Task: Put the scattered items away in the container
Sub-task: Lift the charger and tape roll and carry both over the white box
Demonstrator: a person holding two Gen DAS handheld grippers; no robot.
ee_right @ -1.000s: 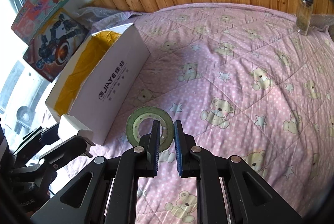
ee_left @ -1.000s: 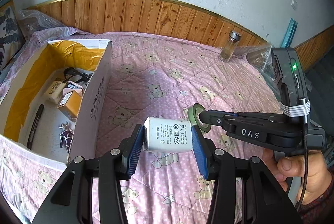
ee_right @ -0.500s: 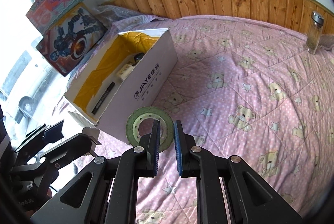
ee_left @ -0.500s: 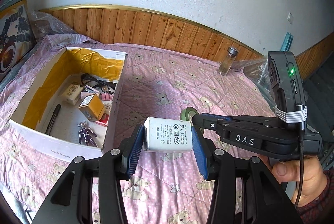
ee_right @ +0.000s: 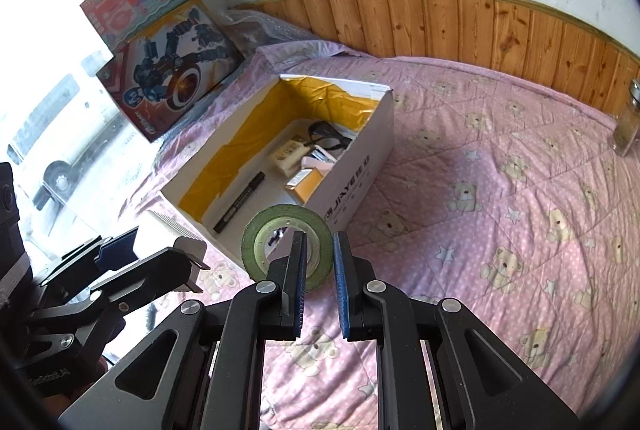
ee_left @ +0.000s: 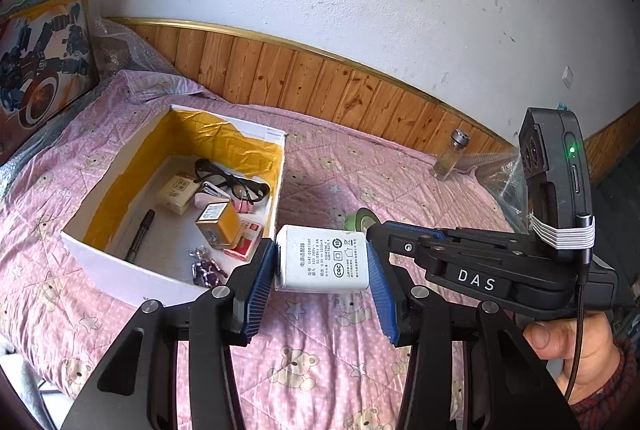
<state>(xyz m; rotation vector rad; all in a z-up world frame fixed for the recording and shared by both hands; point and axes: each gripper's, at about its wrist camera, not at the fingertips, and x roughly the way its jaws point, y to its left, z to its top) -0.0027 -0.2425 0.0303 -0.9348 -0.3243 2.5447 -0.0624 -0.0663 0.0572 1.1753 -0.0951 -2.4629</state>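
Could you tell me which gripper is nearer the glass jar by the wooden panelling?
Right gripper, probably: the jar stands off to its right, while the left gripper sits box-side.

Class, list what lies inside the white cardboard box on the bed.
Inside the box: black glasses, a black marker, a cream packet, a yellow carton, a small figurine. Whatever lies beneath them is covered.

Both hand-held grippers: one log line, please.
left hand-held gripper: shut on white charger | right hand-held gripper: shut on green tape roll | box: ahead
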